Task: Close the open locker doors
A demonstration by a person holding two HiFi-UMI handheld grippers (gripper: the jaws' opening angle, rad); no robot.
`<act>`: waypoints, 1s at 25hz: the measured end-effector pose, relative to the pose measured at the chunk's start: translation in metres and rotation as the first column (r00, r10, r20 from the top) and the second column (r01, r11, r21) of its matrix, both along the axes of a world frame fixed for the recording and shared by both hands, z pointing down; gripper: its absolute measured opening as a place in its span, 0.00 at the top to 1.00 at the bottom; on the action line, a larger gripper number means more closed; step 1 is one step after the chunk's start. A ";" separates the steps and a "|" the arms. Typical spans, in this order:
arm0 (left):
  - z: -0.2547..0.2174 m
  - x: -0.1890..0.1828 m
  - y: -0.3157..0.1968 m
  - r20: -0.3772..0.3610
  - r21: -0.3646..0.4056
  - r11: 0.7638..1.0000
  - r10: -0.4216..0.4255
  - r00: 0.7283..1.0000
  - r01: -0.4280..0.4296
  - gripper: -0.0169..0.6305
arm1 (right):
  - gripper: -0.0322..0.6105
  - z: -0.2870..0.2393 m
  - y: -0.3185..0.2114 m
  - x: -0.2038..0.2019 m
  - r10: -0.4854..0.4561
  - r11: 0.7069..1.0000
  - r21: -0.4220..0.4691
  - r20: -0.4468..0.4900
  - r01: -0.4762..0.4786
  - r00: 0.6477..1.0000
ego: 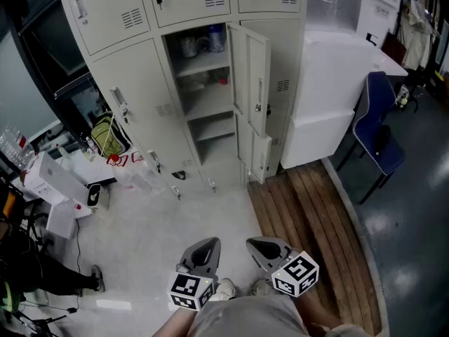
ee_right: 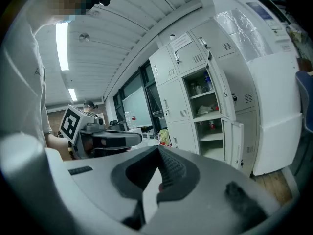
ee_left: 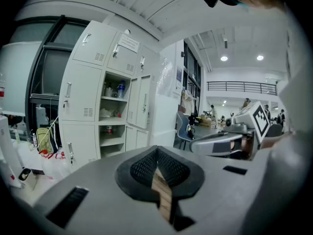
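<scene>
Holding left gripper [ego: 204,253] and right gripper [ego: 269,251] low, each with jaws pressed together on nothing, well apart from upper door [ego: 252,76] and lower door [ego: 260,156] standing open, judging both light, stiff sheet metal, best pushed near the free edge.

Pale steel lockers [ego: 126,83] standing at twelve o'clock and a blue chair [ego: 379,128] sitting at two o'clock are suggesting a workplace locker area.
</scene>
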State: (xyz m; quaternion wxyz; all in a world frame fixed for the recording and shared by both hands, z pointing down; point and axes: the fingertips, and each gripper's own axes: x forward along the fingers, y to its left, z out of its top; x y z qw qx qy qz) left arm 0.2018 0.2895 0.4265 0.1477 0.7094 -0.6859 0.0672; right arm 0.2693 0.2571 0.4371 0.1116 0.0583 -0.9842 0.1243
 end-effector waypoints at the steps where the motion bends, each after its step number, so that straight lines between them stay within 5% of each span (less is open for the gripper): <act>1: 0.000 -0.002 0.000 0.001 0.000 1.000 -0.001 1.000 0.001 0.95 | 0.91 0.000 0.001 -0.002 -0.001 1.000 0.001 0.001 0.001 1.000; 8: 0.001 -0.013 0.003 -0.011 -0.007 1.000 0.001 1.000 -0.001 0.95 | 0.91 0.000 0.006 -0.016 -0.013 1.000 0.019 -0.007 0.013 1.000; 13: 0.000 -0.023 0.004 -0.019 0.010 1.000 -0.004 1.000 0.004 0.95 | 0.91 -0.001 0.006 -0.025 0.000 0.998 -0.070 0.014 0.001 1.000; 25: -0.001 -0.055 0.013 -0.032 0.023 0.999 0.030 0.999 -0.030 0.95 | 0.91 0.008 0.018 -0.062 0.022 0.995 -0.102 -0.008 -0.023 1.000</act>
